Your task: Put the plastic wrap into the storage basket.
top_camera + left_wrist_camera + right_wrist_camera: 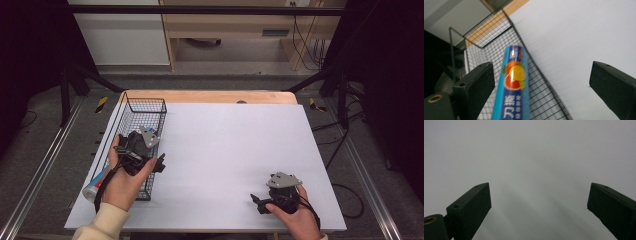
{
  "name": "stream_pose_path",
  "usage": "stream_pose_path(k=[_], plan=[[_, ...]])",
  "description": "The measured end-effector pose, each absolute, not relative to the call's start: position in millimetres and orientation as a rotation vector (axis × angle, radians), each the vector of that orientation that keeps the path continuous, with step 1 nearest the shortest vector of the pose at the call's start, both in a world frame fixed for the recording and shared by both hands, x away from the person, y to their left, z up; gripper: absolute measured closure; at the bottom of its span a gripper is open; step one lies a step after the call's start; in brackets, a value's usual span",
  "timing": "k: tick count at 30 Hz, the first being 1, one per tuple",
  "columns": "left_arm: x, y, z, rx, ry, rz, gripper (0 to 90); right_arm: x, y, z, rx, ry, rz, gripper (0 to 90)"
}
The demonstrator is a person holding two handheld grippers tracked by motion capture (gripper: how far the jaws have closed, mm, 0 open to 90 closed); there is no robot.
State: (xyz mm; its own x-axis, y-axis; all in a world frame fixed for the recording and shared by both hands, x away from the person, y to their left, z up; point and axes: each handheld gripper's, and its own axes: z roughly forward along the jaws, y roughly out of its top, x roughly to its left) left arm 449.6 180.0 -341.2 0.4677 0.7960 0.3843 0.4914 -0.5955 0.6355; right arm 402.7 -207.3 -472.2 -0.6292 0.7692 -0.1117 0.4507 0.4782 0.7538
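Your left tongs sit over the near end of the wire basket, with your left hand wrapped around the body from behind. In the left gripper view, the two black jaws stand wide apart and grip nothing. Between them, closer to the left jaw, runs the blue tube, printed with orange and yellow citrus fruit and white characters. It looks just beside the left jaw, though whether it touches the pad cannot be told from this angle. The tube points away from the tongs along the basket's mesh side, and the basket's far corner rises beyond its tip. In the high view, the tube's near end, white and red, pokes out on the outer side of the basket, below and to the left of your hand, at the worktop's left edge.

Your right tongs are well apart from the left ones, low at the near right part of the worktop, with your right hand behind them and the grey three-cornered plate on top. In the right gripper view, their jaws are spread just as wide, with bare white worktop between and ahead of them. They hold nothing.
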Motion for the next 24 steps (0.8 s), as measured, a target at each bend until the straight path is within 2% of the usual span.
stream_pose_path(k=[6,15,24], plan=[[439.6,155.3,-336.6,2.256,0.952,0.857,6.4,402.3,-207.5,-471.9,1.016,2.288,0.986,5.7],[428.2,113.8,-342.3,2.319,0.792,0.741,6.4,401.8,-208.0,-471.4,1.018,2.286,0.986,5.7],[420.6,89.1,-353.5,2.346,0.721,0.682,6.4,401.4,-209.7,-471.0,1.017,2.281,0.992,5.7]])
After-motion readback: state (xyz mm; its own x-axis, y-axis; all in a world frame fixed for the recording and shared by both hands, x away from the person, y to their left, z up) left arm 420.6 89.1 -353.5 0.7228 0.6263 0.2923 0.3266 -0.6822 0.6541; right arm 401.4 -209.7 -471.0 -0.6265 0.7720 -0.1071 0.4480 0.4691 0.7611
